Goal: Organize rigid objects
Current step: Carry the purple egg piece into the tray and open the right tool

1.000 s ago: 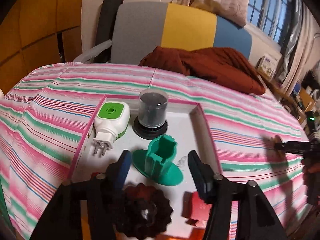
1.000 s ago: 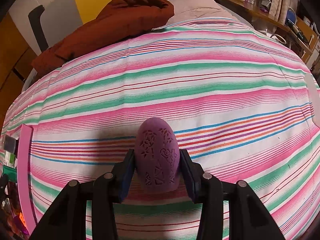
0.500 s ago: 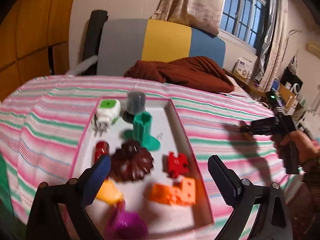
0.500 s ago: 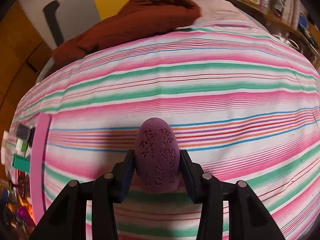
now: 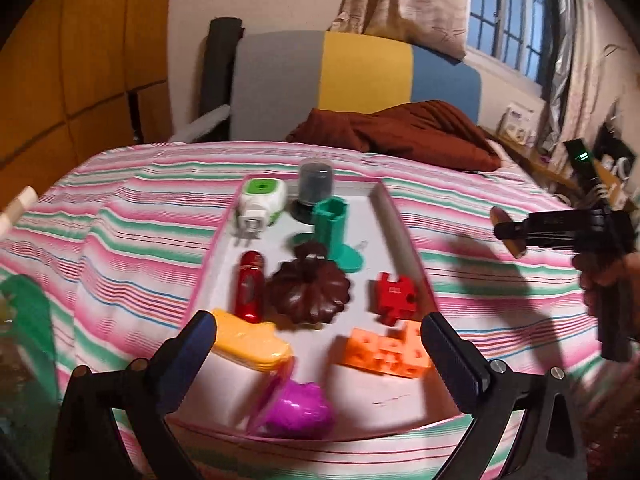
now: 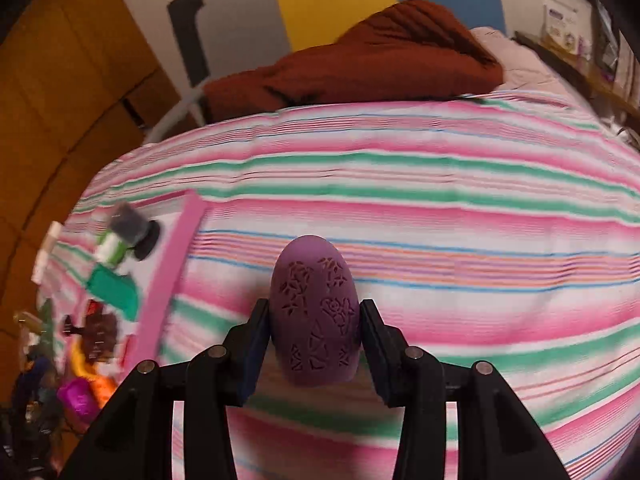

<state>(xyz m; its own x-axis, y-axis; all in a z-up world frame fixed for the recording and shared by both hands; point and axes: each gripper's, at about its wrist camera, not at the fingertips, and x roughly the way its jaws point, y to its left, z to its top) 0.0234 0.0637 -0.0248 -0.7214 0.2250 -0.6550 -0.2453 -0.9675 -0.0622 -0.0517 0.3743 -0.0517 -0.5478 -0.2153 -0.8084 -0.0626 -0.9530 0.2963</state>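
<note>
Holding a purple egg, the right gripper pinches it between both pads above the striped bedspread; the pink tray lies off to its left. Left gripper has its jaws opening, spread wide with nothing between them, over the tray's near end, orange block and yellow piece just ahead.
</note>
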